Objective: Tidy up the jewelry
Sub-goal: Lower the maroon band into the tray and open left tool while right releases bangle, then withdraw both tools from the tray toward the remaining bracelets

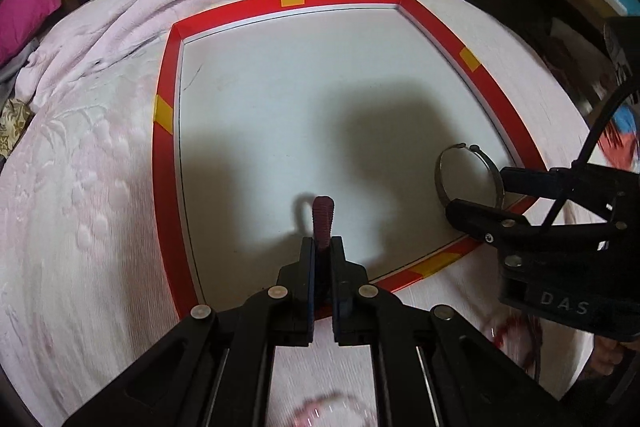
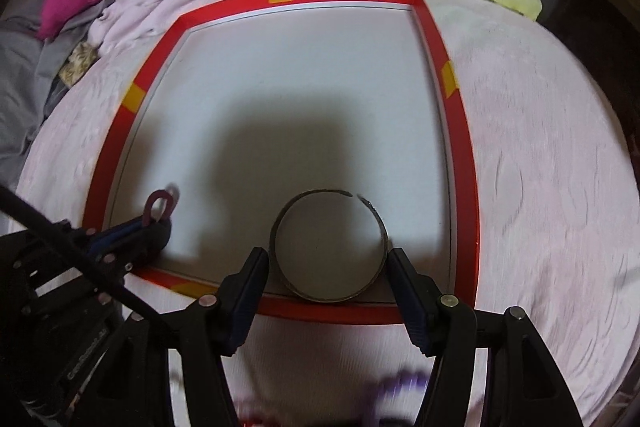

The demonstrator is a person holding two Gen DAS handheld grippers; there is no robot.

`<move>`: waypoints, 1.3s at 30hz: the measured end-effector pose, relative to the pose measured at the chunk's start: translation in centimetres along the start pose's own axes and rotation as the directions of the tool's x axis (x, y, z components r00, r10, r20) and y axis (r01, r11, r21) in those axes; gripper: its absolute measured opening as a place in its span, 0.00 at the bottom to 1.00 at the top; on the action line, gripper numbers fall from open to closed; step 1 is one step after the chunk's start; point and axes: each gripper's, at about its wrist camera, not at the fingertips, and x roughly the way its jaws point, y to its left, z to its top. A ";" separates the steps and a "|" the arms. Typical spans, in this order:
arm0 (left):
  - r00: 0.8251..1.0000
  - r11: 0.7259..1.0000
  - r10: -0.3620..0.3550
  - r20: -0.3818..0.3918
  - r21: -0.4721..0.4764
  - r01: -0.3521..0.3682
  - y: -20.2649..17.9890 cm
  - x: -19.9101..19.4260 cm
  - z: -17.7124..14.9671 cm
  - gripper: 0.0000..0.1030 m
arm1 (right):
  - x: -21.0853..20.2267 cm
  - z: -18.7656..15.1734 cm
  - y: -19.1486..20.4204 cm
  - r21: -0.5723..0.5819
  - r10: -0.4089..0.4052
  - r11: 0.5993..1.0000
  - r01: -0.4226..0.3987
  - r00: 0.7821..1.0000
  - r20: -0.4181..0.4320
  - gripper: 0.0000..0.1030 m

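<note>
The left gripper [image 1: 322, 247] is clamped on a small dark-red ring [image 1: 322, 217], light and stiff, pinched by its band and upright over the white tray [image 1: 432, 23]. The right gripper [image 2: 326, 263] holds a thin, springy open metal bangle [image 2: 328, 247] across its width, near the tray's front edge. "DAS" is legible on the right gripper's body.
</note>
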 end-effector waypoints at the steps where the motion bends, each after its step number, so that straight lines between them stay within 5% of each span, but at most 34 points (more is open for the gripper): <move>1: 1.000 1.000 -0.001 -0.004 0.012 0.001 -0.3 -0.4 -0.6 0.04 | -0.3 -0.6 -0.1 0.003 0.011 1.000 -0.011 1.000 -0.004 0.62; 8: 1.000 0.997 -0.026 -0.011 0.068 0.027 -1.4 -2.2 -3.5 0.04 | -1.9 -4.0 -0.9 0.013 0.069 0.998 -0.069 0.998 -0.012 0.59; 18: 0.993 0.995 0.091 0.078 -0.038 -0.088 1.6 -0.3 0.2 0.09 | -0.4 -0.8 -1.2 0.088 0.082 0.992 -0.096 0.985 0.151 0.57; 22: 0.982 0.990 0.134 0.136 -0.058 -0.128 2.6 -1.2 0.0 0.44 | -0.4 -0.2 -3.3 0.166 0.102 0.976 -0.143 0.966 0.237 0.66; 26: 0.964 0.988 0.155 0.217 -0.047 -0.148 2.8 -3.7 -0.9 0.53 | -3.1 -1.0 -4.9 0.220 0.133 0.953 -0.210 0.939 0.318 0.70; 34: 0.937 0.982 0.190 0.294 -0.052 -0.183 2.8 -8.9 -7.0 0.65 | -9.3 -6.9 -7.2 0.281 0.107 0.931 -0.235 0.908 0.405 0.70; 39: 0.940 0.982 0.186 0.287 -0.093 -0.166 3.6 -11.0 -12.1 0.65 | -12.6 -13.3 -8.5 0.298 0.117 0.915 -0.271 0.887 0.446 0.70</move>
